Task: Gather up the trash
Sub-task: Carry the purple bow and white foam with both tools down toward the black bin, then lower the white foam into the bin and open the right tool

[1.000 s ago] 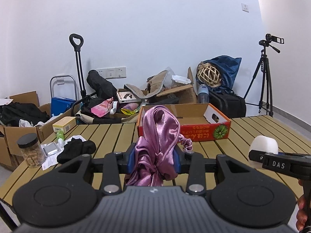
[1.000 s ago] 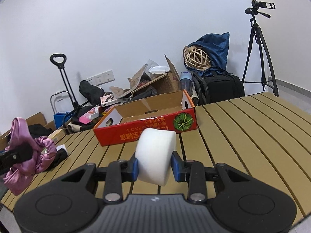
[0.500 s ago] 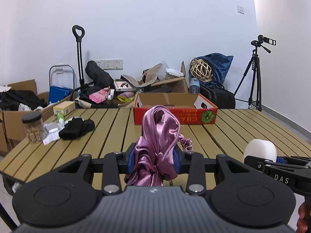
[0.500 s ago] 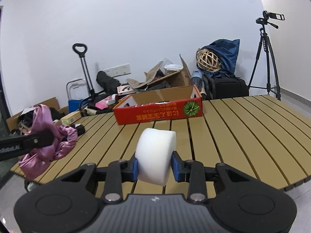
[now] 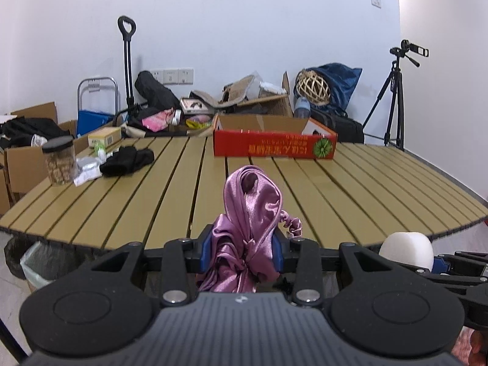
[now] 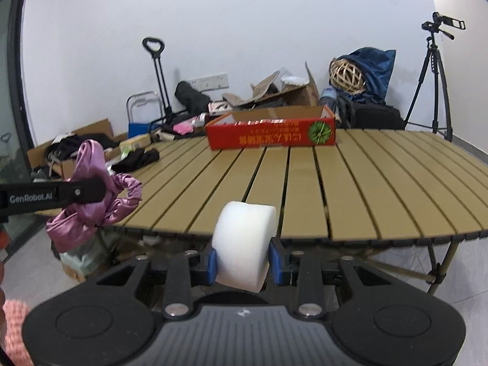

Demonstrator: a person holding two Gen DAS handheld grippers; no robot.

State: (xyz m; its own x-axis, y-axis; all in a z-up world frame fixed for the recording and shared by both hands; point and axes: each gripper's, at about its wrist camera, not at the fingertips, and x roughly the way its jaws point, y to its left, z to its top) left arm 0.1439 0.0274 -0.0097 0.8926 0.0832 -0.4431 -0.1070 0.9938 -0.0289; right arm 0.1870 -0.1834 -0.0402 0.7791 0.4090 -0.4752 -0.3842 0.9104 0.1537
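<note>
My left gripper [image 5: 242,251] is shut on a crumpled purple satin cloth [image 5: 248,222] and holds it off the near edge of the slatted table [image 5: 183,201]. The cloth also shows at the left of the right wrist view [image 6: 91,195]. My right gripper [image 6: 243,262] is shut on a white foam block [image 6: 244,244], also held in front of the table's near edge. The foam block shows at the lower right of the left wrist view [image 5: 407,250]. A bin with a pale green bag [image 5: 33,265] stands on the floor under the table's left front corner.
On the table stand a red cardboard tray [image 5: 274,145], a black cloth [image 5: 128,160], a jar with a black lid [image 5: 59,160] and white papers. Boxes, bags, a trolley and a camera tripod [image 5: 396,100] crowd the wall behind.
Both grippers have drawn back from over the table to beyond its near edge, still holding the cloth and the foam. The bin has come into view.
</note>
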